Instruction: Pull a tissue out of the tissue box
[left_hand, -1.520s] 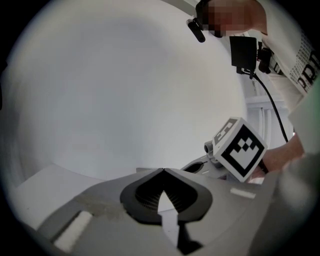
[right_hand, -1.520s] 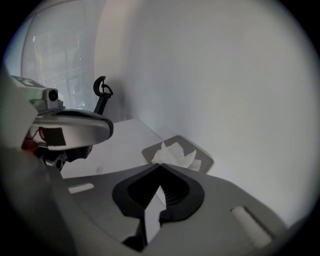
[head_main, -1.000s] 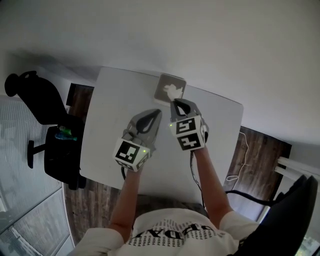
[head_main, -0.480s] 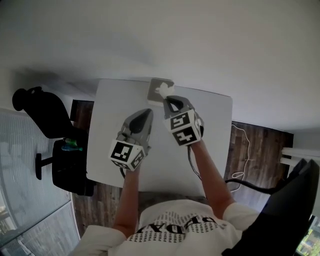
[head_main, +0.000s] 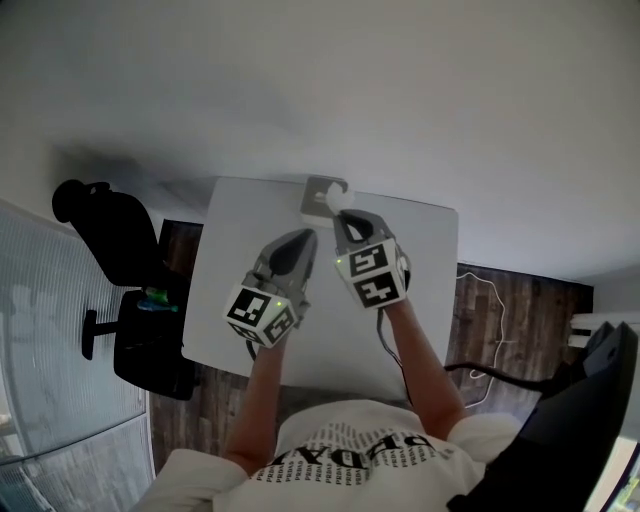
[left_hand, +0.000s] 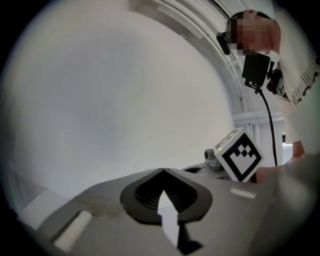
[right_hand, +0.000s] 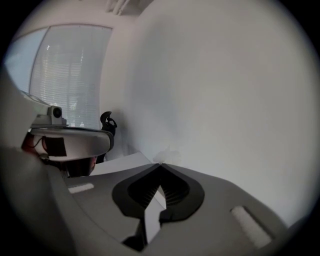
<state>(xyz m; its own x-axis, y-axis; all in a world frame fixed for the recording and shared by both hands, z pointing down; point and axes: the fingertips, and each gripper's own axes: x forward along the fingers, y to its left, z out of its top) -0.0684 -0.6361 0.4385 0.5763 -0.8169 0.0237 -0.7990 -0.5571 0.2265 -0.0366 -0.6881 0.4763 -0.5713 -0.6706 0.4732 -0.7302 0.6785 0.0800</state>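
Right gripper view shows the right gripper (right_hand: 161, 164) with its jaws together on a faint, blurred wisp of tissue (right_hand: 166, 153). The left gripper (left_hand: 163, 170) is closed on nothing. In the head view, the tissue box (head_main: 313, 192) sits small at the far edge of the table (head_main: 225, 262), partly covered.

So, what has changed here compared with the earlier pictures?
Both hand-held grippers rose from the table. The right hand-held gripper, shut on the tissue, draws it up out of the box. The left hand-held gripper stayed shut and empty; the box stayed put.
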